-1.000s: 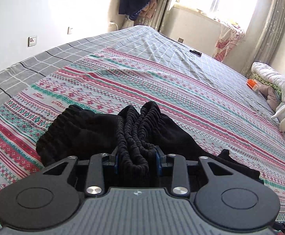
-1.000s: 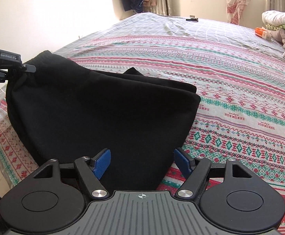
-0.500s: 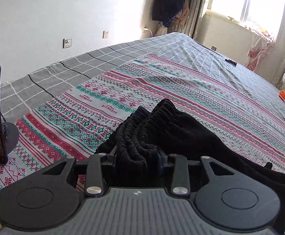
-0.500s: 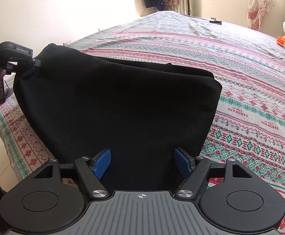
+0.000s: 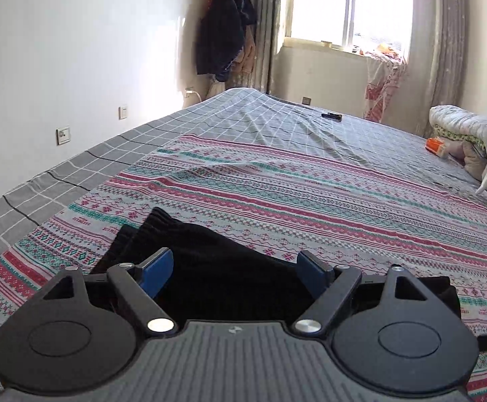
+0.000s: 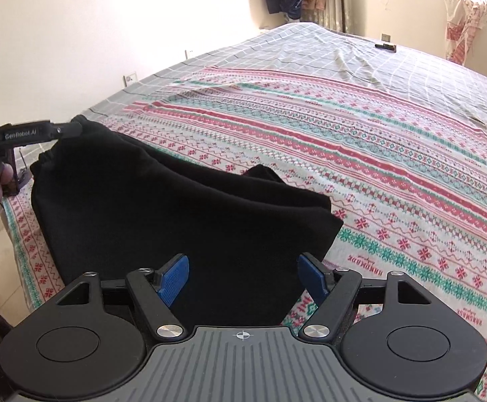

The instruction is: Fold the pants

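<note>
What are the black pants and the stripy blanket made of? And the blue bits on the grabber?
The black pants look like soft, matte knit fabric, perhaps fleece: no shine, and a gathered elastic waistband. The stripy blanket seems thin printed woven cloth, likely cotton; it wrinkles flat. The blue pads look like ribbed rubber or plastic, judging by their grooved faces.

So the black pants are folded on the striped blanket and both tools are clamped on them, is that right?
Not quite. The pants do lie folded on the blanket, but both tools are open. The left wrist view shows the left tool spread wide, and the right wrist view shows the right tool likewise.
</note>
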Demonstrator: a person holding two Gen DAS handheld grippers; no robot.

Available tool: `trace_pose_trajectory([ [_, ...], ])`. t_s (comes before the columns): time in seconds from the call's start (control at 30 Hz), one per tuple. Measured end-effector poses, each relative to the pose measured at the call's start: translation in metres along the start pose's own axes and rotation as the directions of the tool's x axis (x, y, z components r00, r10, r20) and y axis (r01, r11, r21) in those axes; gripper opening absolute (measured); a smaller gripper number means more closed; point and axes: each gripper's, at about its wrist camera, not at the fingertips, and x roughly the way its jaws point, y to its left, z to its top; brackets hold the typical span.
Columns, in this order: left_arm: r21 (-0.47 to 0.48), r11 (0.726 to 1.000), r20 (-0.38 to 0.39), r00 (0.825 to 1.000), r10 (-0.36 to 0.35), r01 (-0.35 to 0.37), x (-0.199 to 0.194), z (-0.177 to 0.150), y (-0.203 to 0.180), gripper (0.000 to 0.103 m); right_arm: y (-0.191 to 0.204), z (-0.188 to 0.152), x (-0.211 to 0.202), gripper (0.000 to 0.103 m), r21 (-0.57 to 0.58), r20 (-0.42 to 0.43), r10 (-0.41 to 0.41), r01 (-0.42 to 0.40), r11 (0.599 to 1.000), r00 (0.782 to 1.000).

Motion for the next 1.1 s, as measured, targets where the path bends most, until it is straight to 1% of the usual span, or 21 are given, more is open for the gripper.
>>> trace_pose_trajectory([
  [0.03, 0.042, 0.998, -0.002, 0.999, -0.052, 0.052, 0.004, -0.004, -0.013, 0.097, -0.007, 0.007, 0.002, 0.072, -0.003, 0.0, 0.008, -0.008, 1.0, 1.0],
  [0.1, 0.128, 0.982, -0.022, 0.99, -0.14, 0.142, 0.013, -0.01, -0.039, 0.095, -0.022, 0.021, 0.01, 0.07, 0.0, -0.003, 0.029, -0.029, 1.0, 1.0],
  [0.13, 0.176, 0.968, -0.035, 0.984, -0.176, 0.18, 0.018, -0.014, -0.051, 0.093, -0.028, 0.027, 0.015, 0.065, 0.0, -0.007, 0.04, -0.04, 0.999, 0.999],
  [0.23, 0.308, 0.918, -0.063, 0.968, -0.243, 0.25, 0.03, -0.024, -0.081, 0.09, -0.037, 0.041, 0.031, 0.052, -0.041, -0.031, 0.08, -0.081, 0.996, 0.996],
  [0.27, 0.326, 0.905, -0.092, 0.962, -0.257, 0.273, 0.037, -0.027, -0.087, 0.088, -0.036, 0.045, 0.037, 0.051, -0.068, -0.046, 0.094, -0.097, 0.993, 0.995],
  [0.33, 0.284, 0.901, -0.162, 0.943, -0.291, 0.327, 0.052, -0.027, -0.088, 0.081, -0.026, 0.052, 0.051, 0.05, -0.142, -0.085, 0.116, -0.127, 0.982, 0.99],
  [0.37, 0.24, 0.9, -0.203, 0.926, -0.319, 0.363, 0.059, -0.027, -0.085, 0.078, -0.018, 0.055, 0.058, 0.05, -0.185, -0.104, 0.121, -0.139, 0.973, 0.987],
  [0.43, 0.166, 0.9, -0.252, 0.9, -0.355, 0.402, 0.072, -0.027, -0.079, 0.07, -0.001, 0.057, 0.071, 0.05, -0.276, -0.133, 0.115, -0.149, 0.949, 0.984],
  [0.47, 0.116, 0.903, -0.282, 0.885, -0.369, 0.413, 0.077, -0.029, -0.074, 0.068, 0.008, 0.057, 0.077, 0.048, -0.316, -0.147, 0.111, -0.153, 0.936, 0.983],
  [0.53, 0.013, 0.906, -0.323, 0.859, -0.397, 0.423, 0.091, -0.031, -0.063, 0.066, 0.022, 0.056, 0.089, 0.035, -0.379, -0.176, 0.099, -0.16, 0.911, 0.979],
  [0.57, -0.043, 0.903, -0.331, 0.847, -0.416, 0.427, 0.095, -0.032, -0.057, 0.066, 0.026, 0.055, 0.095, 0.031, -0.401, -0.185, 0.088, -0.157, 0.903, 0.979],
  [0.6, -0.095, 0.896, -0.332, 0.835, -0.439, 0.433, 0.098, -0.032, -0.052, 0.066, 0.03, 0.053, 0.1, 0.022, -0.421, -0.19, 0.077, -0.152, 0.894, 0.979],
  [0.63, -0.145, 0.887, -0.328, 0.825, -0.46, 0.438, 0.1, -0.031, -0.046, 0.066, 0.03, 0.05, 0.101, 0.017, -0.435, -0.189, 0.073, -0.15, 0.888, 0.979],
  [0.7, -0.239, 0.865, -0.316, 0.807, -0.498, 0.441, 0.105, -0.03, -0.04, 0.068, 0.033, 0.046, 0.1, 0.014, -0.448, -0.168, 0.073, -0.142, 0.883, 0.983],
  [0.77, -0.304, 0.845, -0.306, 0.795, -0.524, 0.44, 0.109, -0.031, -0.035, 0.07, 0.036, 0.039, 0.093, 0.013, -0.459, -0.138, 0.076, -0.131, 0.879, 0.988],
  [0.87, -0.407, 0.816, -0.293, 0.787, -0.543, 0.411, 0.114, -0.035, -0.031, 0.07, 0.045, 0.026, 0.084, 0.01, -0.501, -0.107, 0.072, -0.116, 0.858, 0.992],
  [0.93, -0.45, 0.808, -0.287, 0.796, -0.533, 0.379, 0.114, -0.037, -0.032, 0.07, 0.054, 0.017, 0.083, 0.01, -0.539, -0.099, 0.056, -0.101, 0.836, 0.993],
  [0.97, -0.462, 0.81, -0.286, 0.803, -0.522, 0.362, 0.118, -0.036, -0.032, 0.07, 0.059, 0.013, 0.083, 0.01, -0.557, -0.097, 0.047, -0.093, 0.825, 0.994],
  [1.0, -0.468, 0.816, -0.287, 0.815, -0.504, 0.34, 0.118, -0.036, -0.034, 0.066, 0.062, 0.01, 0.083, 0.01, -0.571, -0.098, 0.042, -0.091, 0.816, 0.994],
  [1.07, -0.461, 0.84, -0.296, 0.842, -0.45, 0.287, 0.119, -0.035, -0.038, 0.052, 0.068, 0.005, 0.084, 0.011, -0.59, -0.106, 0.037, -0.092, 0.802, 0.994],
  [1.1, -0.446, 0.858, -0.304, 0.858, -0.414, 0.256, 0.116, -0.035, -0.039, 0.042, 0.07, 0.003, 0.085, 0.012, -0.597, -0.112, 0.035, -0.096, 0.796, 0.993],
])
